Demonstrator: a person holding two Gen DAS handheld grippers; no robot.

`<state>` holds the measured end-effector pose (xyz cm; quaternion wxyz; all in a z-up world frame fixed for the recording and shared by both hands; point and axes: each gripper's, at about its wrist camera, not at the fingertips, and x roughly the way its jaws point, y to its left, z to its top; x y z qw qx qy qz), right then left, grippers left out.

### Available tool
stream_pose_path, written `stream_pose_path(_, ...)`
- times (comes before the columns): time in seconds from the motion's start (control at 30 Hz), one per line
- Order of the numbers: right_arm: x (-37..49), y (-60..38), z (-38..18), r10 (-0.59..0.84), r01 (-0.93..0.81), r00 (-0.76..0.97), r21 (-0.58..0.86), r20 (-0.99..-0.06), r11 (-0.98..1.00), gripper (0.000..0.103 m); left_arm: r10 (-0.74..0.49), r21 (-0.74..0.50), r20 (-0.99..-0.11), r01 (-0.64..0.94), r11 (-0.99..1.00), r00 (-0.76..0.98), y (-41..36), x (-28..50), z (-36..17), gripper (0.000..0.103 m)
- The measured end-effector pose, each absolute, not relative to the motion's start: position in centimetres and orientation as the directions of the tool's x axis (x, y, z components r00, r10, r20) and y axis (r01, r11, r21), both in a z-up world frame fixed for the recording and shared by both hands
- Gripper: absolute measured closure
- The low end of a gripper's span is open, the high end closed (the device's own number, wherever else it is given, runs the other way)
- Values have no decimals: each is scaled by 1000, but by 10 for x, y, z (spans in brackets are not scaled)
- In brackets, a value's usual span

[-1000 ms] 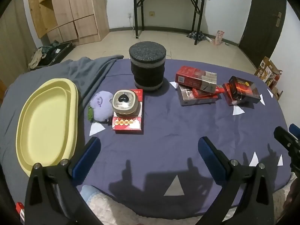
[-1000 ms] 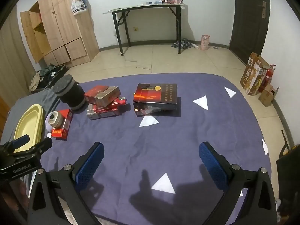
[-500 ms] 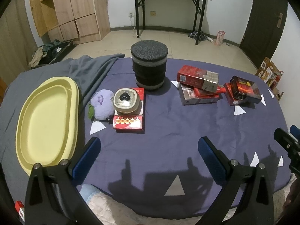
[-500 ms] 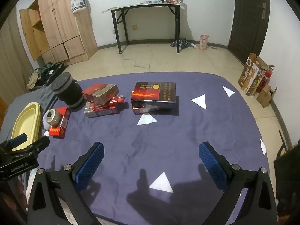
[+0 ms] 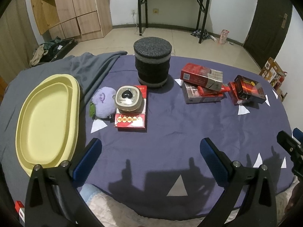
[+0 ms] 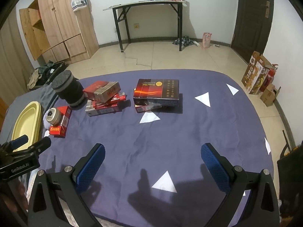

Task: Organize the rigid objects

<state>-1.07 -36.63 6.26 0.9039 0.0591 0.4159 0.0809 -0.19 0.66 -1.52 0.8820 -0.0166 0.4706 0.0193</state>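
On the purple-covered table stand a black foam cylinder point(image 5: 152, 64), a round beige tin point(image 5: 128, 99) on a flat red box point(image 5: 131, 120), a stack of red boxes point(image 5: 201, 84) and a black-and-red box point(image 5: 249, 89) on another red box. They also show in the right wrist view: cylinder point(image 6: 68, 89), tin point(image 6: 53, 115), red stack point(image 6: 102, 97), black box point(image 6: 157, 92). My left gripper point(image 5: 149, 157) is open and empty above the near table edge. My right gripper point(image 6: 152, 163) is open and empty, well short of the boxes.
A yellow oval tray point(image 5: 45, 117) lies at the left on a grey blanket point(image 5: 90, 66). A purple plush toy point(image 5: 103, 102) lies beside the tin. White paper triangles point(image 6: 203, 98) dot the cloth. The left gripper's side point(image 6: 20, 157) shows at the right view's left edge.
Both grippers have drifted slightly forward and up over the table. Nothing on the table has moved; both stay open.
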Motion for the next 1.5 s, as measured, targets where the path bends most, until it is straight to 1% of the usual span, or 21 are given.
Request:
stream_pose_path(0.53, -11, -365, 63, 198, -97, 644, 178, -739, 979, 0, -2, -30, -834, -42, 999, 552, 8, -3, -16, 0)
stream_pose_path(0.77, -11, -366, 62, 199, -95, 640, 180, -742, 979, 0, 14, -11, -831, -41, 999, 556, 8, -3, -15, 0)
stream_pose_path(1.27, -13, -371, 68, 199, -81, 644, 193, -738, 978, 0, 27, -6, -819, -56, 998, 573, 18, 0, 1, 0)
stream_pose_path(1.5, -12, -372, 71, 204, -83, 645, 197, -736, 977, 0, 31, 4, -831, -49, 999, 555, 25, 2, 8, 0)
